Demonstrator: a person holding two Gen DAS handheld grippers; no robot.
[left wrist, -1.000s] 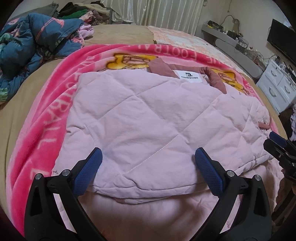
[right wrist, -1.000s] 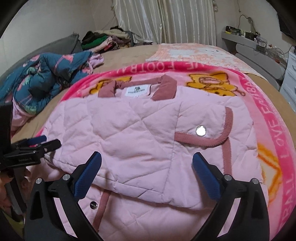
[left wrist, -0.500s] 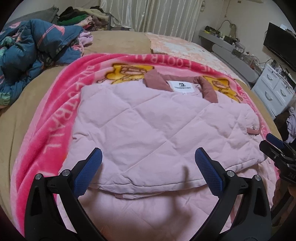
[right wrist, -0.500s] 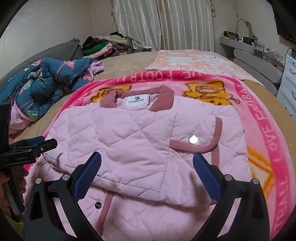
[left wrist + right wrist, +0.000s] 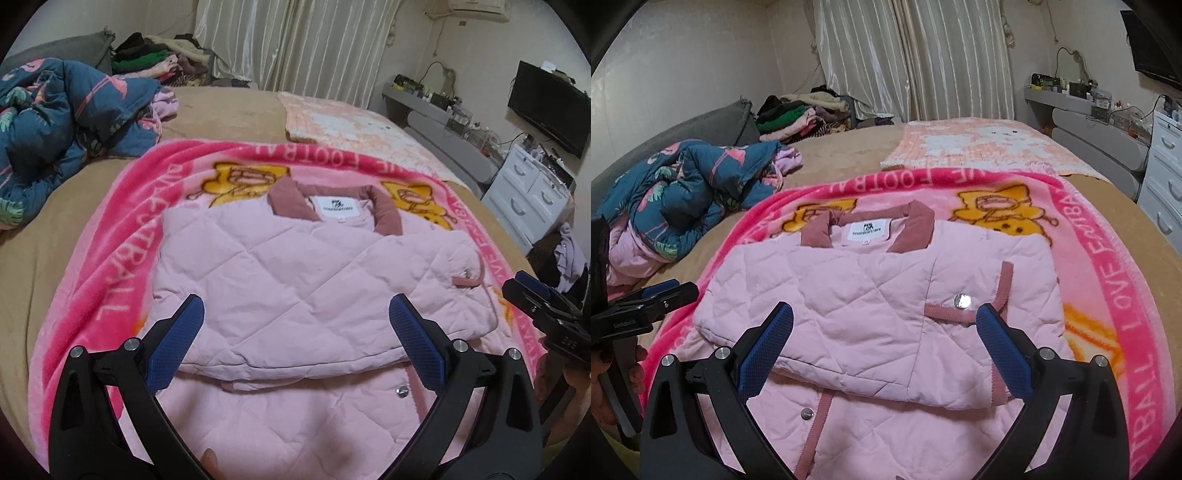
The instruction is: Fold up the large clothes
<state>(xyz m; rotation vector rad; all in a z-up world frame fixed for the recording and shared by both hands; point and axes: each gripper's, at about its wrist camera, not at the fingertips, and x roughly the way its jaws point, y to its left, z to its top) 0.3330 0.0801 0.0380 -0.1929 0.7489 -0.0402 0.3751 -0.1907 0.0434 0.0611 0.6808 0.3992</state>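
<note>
A pale pink quilted jacket (image 5: 303, 280) with a dusty-rose collar and a white label lies on a pink cartoon blanket (image 5: 122, 236) on the bed, its sides folded in over the middle. It also shows in the right wrist view (image 5: 871, 306). My left gripper (image 5: 295, 332) is open and empty, above the jacket's lower part. My right gripper (image 5: 882, 336) is open and empty, above the same lower part. Each gripper shows at the edge of the other's view, the right one (image 5: 543, 306) and the left one (image 5: 653, 299).
A blue flowered quilt (image 5: 683, 192) is heaped at the bed's left. A clothes pile (image 5: 801, 110) lies at the far end by the curtains. A peach blanket (image 5: 979, 147) covers the far right. White drawers (image 5: 528, 195) and a grey shelf stand to the right.
Both grippers have pulled back and up from the jacket, so more of its lower hem and the room shows. Both stay open. The jacket has not moved.
</note>
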